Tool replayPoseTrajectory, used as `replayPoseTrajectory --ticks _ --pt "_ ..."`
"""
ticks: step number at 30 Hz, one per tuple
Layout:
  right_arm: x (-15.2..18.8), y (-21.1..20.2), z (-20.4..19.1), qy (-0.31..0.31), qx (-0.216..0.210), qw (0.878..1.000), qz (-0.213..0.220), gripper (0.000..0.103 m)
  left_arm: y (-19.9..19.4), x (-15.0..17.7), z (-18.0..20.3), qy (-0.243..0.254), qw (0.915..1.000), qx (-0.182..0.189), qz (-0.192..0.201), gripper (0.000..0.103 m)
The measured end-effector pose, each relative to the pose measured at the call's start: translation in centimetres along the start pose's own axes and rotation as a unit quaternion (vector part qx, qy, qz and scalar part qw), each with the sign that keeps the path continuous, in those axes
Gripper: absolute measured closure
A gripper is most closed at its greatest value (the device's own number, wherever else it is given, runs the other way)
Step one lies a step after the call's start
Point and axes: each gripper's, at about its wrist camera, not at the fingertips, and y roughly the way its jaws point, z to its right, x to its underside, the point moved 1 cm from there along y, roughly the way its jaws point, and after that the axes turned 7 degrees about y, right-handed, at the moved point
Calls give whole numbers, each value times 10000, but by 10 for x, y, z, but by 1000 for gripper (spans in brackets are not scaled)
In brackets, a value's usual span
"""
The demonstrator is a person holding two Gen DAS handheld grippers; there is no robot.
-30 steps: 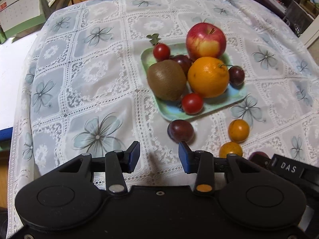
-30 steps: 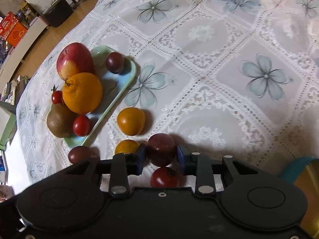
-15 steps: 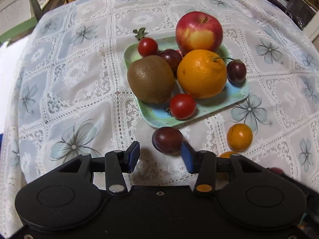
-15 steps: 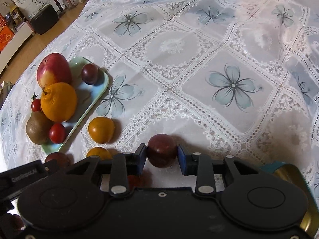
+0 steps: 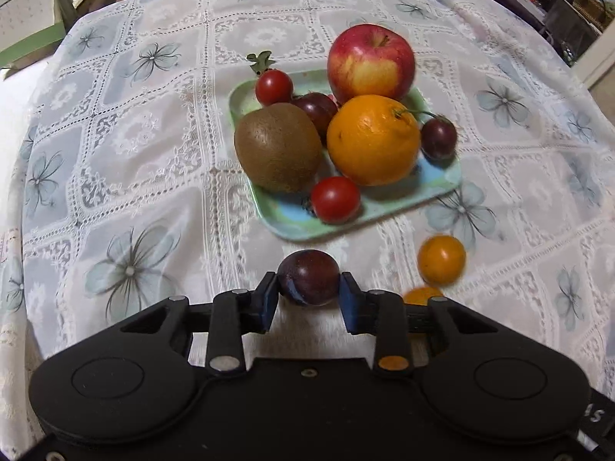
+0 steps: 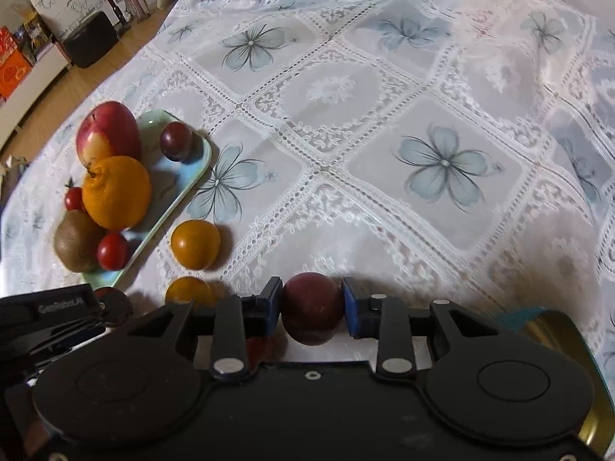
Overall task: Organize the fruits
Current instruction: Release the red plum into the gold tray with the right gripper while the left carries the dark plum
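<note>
My left gripper (image 5: pixel 308 299) is closing, its blue pads pressing a dark purple plum (image 5: pixel 308 282) just in front of the green tray (image 5: pixel 442 182). On the tray lie an apple (image 5: pixel 371 63), an orange (image 5: pixel 373 140), a kiwi (image 5: pixel 277 146), two cherry tomatoes and dark plums. Two small orange fruits (image 5: pixel 441 259) rest on the cloth to the right. My right gripper (image 6: pixel 311 307) is also closing, gripping a reddish plum (image 6: pixel 312 313) above the cloth. A red tomato (image 6: pixel 258 347) lies half hidden under it.
A lace tablecloth (image 6: pixel 442 169) with blue flowers covers the table. A teal and gold tin (image 6: pixel 557 330) sits by my right gripper. A calendar and books (image 5: pixel 27 19) lie beyond the table's far left edge. A black box (image 6: pixel 90 38) stands on the wooden floor.
My left gripper moved up to the dark plum, opened wide and closed on it. The right gripper shifted right, away from the tray, still holding the reddish plum.
</note>
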Motion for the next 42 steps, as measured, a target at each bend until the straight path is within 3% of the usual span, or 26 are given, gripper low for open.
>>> replayPoseTrajectory --ticks 7,18,28,42 --pt "16 -46 38 422 -194 9989 36 69 -50 27 9 415 9988 -9 268 61" --pt "63 -107 101 809 -3 9965 233 69 -114 98 36 1026 9934 331 396 61" --pt "92 -98 120 884 553 9945 35 69 -118 160 62 1344 9906 224 95 61" --pt "106 -128 129 635 208 9975 221 69 -119 199 81 1528 9882 -57 -64 61"
